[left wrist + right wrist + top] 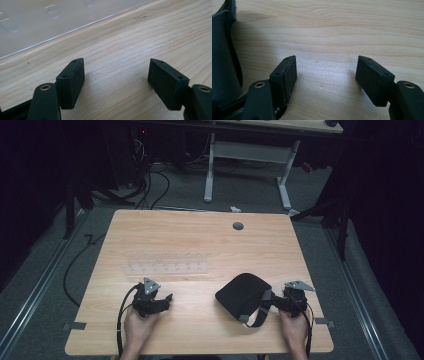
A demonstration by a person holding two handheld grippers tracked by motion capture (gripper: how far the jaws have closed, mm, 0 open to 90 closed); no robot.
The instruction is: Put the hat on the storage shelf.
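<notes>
A black fabric item (242,292) with a strap lies on the wooden table (200,235), right of centre. My right gripper (276,301) rests on the table just to its right, jaws open and nothing between them. In the right gripper view, the gripper (327,62) hovers over bare wood with the black fabric (222,50) at the left edge. My left gripper (169,297) lies at the front left, open and empty. A clear plastic tray (165,261) lies just beyond it. In the left gripper view, the gripper (116,67) faces wood, and the tray (37,25) is at the top left.
A grey cable hole (238,226) sits near the table's far edge. Beyond the table stands a white desk frame (247,155), with cables (150,185) on the floor. Bits of tape (74,325) mark the table's front corners. A person's hands hold both grippers.
</notes>
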